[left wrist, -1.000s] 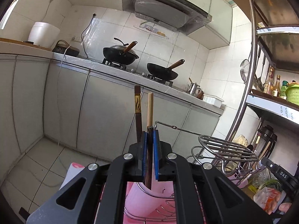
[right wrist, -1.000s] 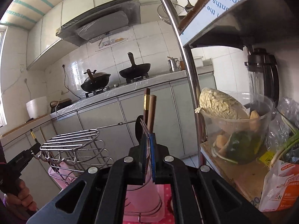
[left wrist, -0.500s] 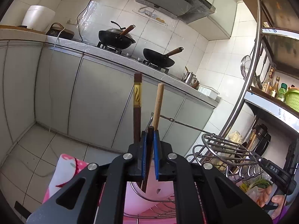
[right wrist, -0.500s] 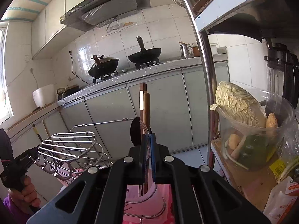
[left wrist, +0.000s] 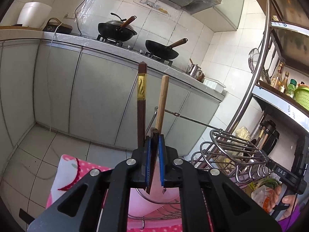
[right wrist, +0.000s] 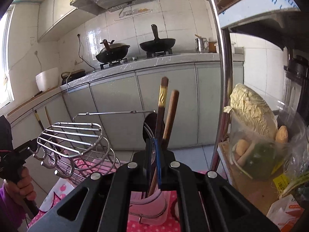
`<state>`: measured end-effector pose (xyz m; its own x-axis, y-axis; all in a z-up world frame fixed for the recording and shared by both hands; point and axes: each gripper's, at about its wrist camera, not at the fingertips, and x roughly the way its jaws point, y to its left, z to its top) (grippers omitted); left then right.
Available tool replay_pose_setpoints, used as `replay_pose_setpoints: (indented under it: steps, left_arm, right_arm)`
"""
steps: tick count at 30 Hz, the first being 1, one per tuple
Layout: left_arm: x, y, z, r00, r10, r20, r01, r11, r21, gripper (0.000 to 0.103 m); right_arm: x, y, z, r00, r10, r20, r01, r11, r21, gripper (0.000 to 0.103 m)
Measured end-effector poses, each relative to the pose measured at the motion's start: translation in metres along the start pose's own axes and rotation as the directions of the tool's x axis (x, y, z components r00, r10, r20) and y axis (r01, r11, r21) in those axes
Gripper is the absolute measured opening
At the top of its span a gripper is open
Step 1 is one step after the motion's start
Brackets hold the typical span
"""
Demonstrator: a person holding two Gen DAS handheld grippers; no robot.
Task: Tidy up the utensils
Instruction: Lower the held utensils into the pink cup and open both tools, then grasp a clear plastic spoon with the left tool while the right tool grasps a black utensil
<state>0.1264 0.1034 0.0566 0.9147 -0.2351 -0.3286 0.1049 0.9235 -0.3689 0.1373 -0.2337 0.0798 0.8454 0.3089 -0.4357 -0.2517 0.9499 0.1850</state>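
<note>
1. Over the last second both tools have tipped nose-down: the stove and hood have climbed in each wrist view and the floor fills more of the bottom. I read that as the lowering stage of putting the chopsticks away.
2. The left gripper [left wrist: 154,138] is clenched. A dark shaft is pinched between its blue pads, in line with the light wooden chopstick [left wrist: 162,100] that rises straight ahead of the tips, so I judge this is the stick it grips.
3. The gold-banded chopstick [left wrist: 142,96] stands just outside the left finger and does not look clamped. A second ago the two sticks ran side by side; now their tops have splayed apart, so that one may drop or lean off on its own.
4. The right gripper [right wrist: 153,141] has its jaws drawn close around the shafts of a second pair of chopsticks [right wrist: 162,104]. I cannot tell which of the two is actually pinched, and a clear curved utensil sits there as well.
5. Half a second ago that pair stood upright and overlapping ahead of the tool; now it leans to the tool's right.
6. The pink cup [right wrist: 152,208] sits directly beneath the right tips, more exposed than before, with the lower shafts reaching into it.
</note>
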Motion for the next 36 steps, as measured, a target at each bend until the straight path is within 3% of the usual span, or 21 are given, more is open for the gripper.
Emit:
replay_pose_setpoints:
  steps: [8,10,12,18,21,26,29,32,35,36]
  left_arm:
    - [-0.017,-0.01,0.006,1.0,-0.009,-0.018,0.01,0.999,0.044,0.03]
    - [-0.026,-0.013,0.008,1.0,-0.011,0.006,0.011,0.999,0.051,0.035]
    - [-0.032,-0.016,0.011,0.999,0.012,0.036,-0.015,0.997,0.076,0.043]
    - [-0.055,-0.017,0.028,0.996,0.026,0.09,-0.033,0.997,0.077,0.043]
    - [-0.064,-0.017,0.029,0.996,0.047,0.077,-0.053,0.996,0.074,0.043]
    - [-0.077,-0.018,0.008,0.998,0.058,-0.019,-0.056,0.995,0.086,0.044]
    - [-0.076,-0.019,-0.013,0.989,0.052,-0.139,-0.042,0.996,0.079,0.044]
    - [-0.072,-0.02,-0.037,0.962,0.037,-0.271,-0.021,0.998,0.063,0.043]
    - [-0.062,-0.019,-0.063,0.917,0.01,-0.399,0.0,1.0,0.025,0.043]
    - [-0.056,-0.019,-0.073,0.894,0.003,-0.448,0.002,1.0,0.011,0.043]
  right_arm:
    - [-0.008,0.005,-0.007,0.999,0.031,-0.036,-0.03,0.999,0.01,0.022]
    - [-0.015,0.007,-0.005,0.999,0.025,-0.023,-0.025,1.0,0.0,0.025]
    - [-0.019,0.006,-0.002,1.0,0.015,-0.015,-0.015,1.0,-0.004,0.035]
    - [-0.044,0.002,0.008,1.0,-0.005,0.029,0.005,1.0,0.0,0.035]
    - [-0.057,-0.001,0.007,0.999,-0.02,0.039,0.019,1.0,0.017,0.035]
    - [-0.077,-0.003,-0.014,1.0,0.005,0.008,-0.006,0.998,0.059,0.035]
    - [-0.082,0.0,-0.032,0.998,0.051,-0.036,-0.048,0.995,0.091,0.035]
    - [-0.08,0.006,-0.054,0.987,0.11,-0.117,-0.096,0.988,0.12,0.035]
    - [-0.074,0.014,-0.071,0.972,0.149,-0.182,-0.124,0.982,0.14,0.035]
    - [-0.072,0.017,-0.078,0.964,0.167,-0.208,-0.136,0.979,0.155,0.034]
